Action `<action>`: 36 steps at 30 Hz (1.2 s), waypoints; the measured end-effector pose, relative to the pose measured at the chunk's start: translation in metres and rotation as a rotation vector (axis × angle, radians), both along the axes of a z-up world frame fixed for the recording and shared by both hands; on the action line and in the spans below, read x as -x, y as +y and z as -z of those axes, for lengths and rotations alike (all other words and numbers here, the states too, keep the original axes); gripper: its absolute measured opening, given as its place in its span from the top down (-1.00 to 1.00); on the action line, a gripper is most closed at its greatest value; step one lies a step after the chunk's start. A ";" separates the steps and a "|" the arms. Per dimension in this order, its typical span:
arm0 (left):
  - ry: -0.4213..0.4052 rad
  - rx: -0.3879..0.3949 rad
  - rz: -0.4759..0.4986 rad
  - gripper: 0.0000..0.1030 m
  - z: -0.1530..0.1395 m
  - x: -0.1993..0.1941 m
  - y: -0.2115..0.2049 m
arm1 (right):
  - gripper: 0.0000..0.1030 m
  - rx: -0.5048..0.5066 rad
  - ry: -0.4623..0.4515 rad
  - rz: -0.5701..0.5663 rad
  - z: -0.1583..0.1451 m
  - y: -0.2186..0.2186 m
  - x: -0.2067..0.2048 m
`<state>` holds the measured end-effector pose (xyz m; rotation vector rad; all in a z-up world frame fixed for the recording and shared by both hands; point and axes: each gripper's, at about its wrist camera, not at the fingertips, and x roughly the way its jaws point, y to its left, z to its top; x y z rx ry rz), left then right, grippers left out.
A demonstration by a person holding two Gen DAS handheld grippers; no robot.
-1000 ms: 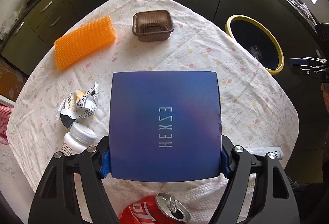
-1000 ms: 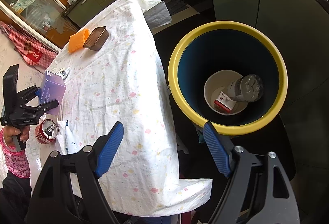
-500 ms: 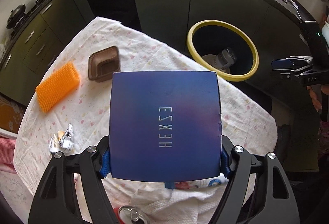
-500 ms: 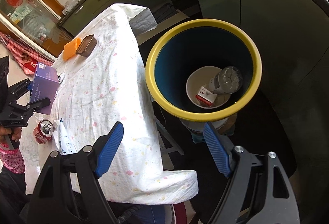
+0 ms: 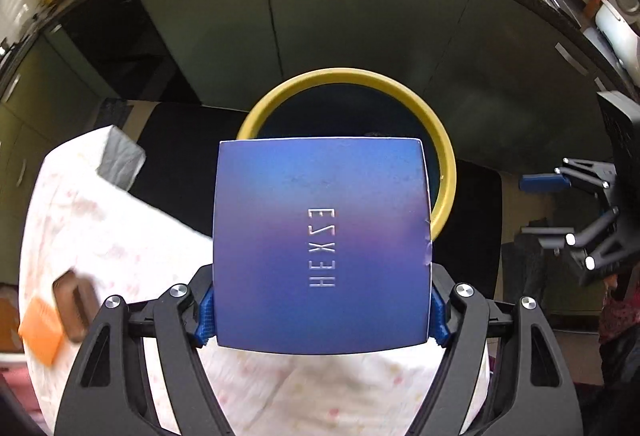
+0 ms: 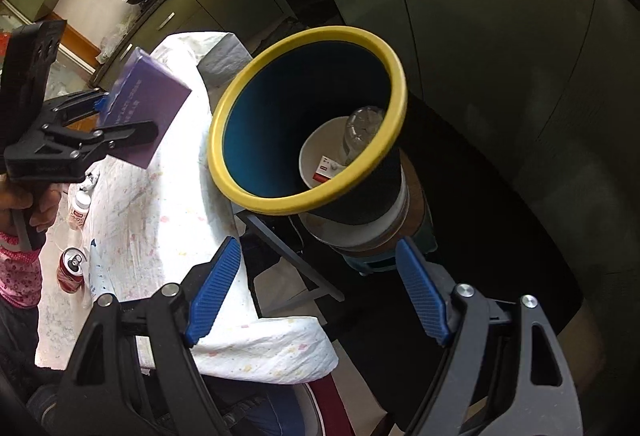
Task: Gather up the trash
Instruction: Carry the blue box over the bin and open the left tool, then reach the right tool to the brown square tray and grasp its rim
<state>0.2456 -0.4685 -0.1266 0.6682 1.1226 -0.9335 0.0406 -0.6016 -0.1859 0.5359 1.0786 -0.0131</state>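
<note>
Left wrist view: the left gripper [image 5: 322, 310] is clamping a blue box [image 5: 322, 240] by its two sides and holding it in the air over the table [image 5: 100, 228] edge, just short of the yellow-rimmed bin [image 5: 446, 171]. From the right wrist view, the box [image 6: 146, 115] is hanging beside the bin [image 6: 308, 115] rim, not yet above its mouth. The right gripper [image 6: 320, 292] is idling with its jaws wide and nothing between them, pointing at the bin from the floor side. A bottle [image 6: 362, 131] and a small carton [image 6: 326, 169] are lying in the bin. A can [image 6: 71, 270] and a pill bottle [image 6: 80, 209] are waiting on the table. The carry-to-bin step appears to be under way; the next move likely calls for bringing the box over the opening before letting go, or it could catch the rim.
</note>
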 end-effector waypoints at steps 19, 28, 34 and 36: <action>-0.054 0.293 -0.164 -0.91 -0.082 0.006 0.056 | -0.47 -0.028 0.005 -0.012 0.012 0.001 -0.003; -0.159 0.423 -0.553 -0.91 -0.118 0.048 0.262 | -0.48 0.037 0.013 -0.205 -0.006 0.080 -0.058; -0.301 0.380 -0.727 -0.91 -0.097 0.058 0.374 | -0.48 0.096 -0.025 -0.355 -0.033 0.162 -0.127; -0.341 0.375 -0.755 -0.91 -0.091 0.057 0.402 | -0.48 0.124 -0.060 -0.437 -0.046 0.194 -0.152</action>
